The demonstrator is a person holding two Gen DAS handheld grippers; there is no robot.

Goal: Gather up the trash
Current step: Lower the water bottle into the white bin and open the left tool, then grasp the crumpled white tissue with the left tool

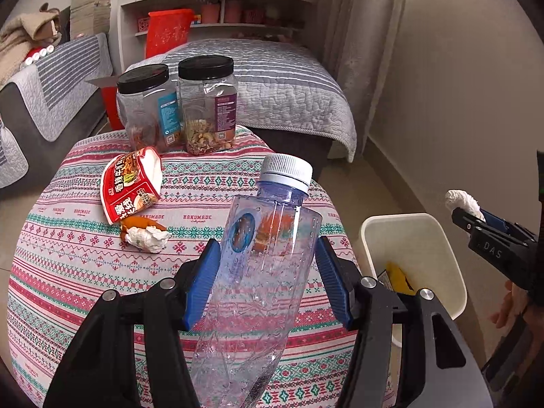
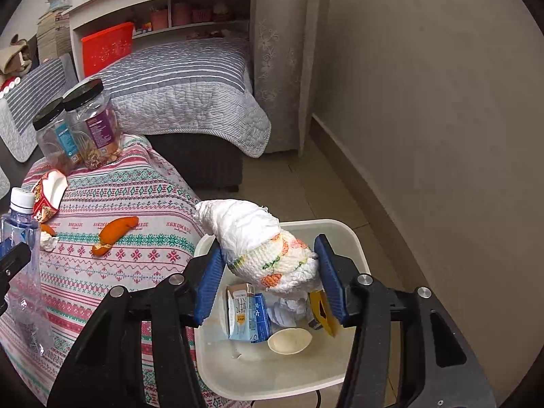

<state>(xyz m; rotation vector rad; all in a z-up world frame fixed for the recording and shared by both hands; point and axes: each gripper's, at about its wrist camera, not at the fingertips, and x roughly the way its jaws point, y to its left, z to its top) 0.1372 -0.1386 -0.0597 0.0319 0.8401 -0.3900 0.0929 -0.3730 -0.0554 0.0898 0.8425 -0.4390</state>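
Partly done: white bin (image 2: pixel 353 238), lower centre, already holding milk carton (image 2: pixel 243 316). Right gripper (image 2: pixel 268 272) clamping crumpled tissue (image 2: pixel 258 241) above it; left gripper (image 1: pixel 267 278) gripping water bottle (image 1: pixel 265 255). Left on tablecloth (image 1: pixel 85 272): noodle cup (image 1: pixel 131 183), orange peel (image 2: pixel 114 234), tissue wad (image 1: pixel 148 238).

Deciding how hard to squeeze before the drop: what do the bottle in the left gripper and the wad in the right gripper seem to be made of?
Bottle: looks like thin clear plastic, glossy and blue-tinted, with creased, dented walls and a ridged white cap, so probably soft-walled. Wad: seems to be crumpled paper towel, matte white with an embossed grid and an orange-green print; it bulges between the right gripper's pads over the white bin.
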